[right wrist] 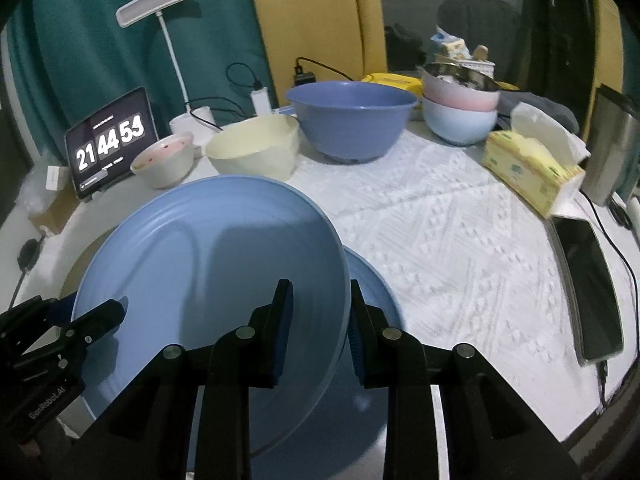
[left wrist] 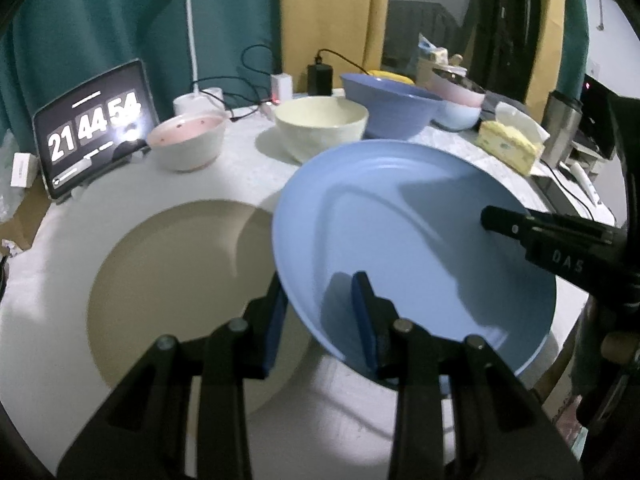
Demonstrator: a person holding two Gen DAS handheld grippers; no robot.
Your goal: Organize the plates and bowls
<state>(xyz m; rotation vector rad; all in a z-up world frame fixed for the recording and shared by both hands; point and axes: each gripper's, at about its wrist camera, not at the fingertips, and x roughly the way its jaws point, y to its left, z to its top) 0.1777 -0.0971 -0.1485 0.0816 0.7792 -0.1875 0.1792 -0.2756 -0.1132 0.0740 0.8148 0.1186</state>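
Blue round plastic plates: two. Upper tilted plate (right wrist: 208,264), rim pinched by left gripper (left wrist: 320,312) and right gripper (right wrist: 320,320); second plate (right wrist: 376,300) beneath.

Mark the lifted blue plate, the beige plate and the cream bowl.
lifted blue plate (left wrist: 400,220): left wrist view, centre of its inner face.
beige plate (left wrist: 172,280): left wrist view, bare middle.
cream bowl (right wrist: 256,156): right wrist view, outer wall.
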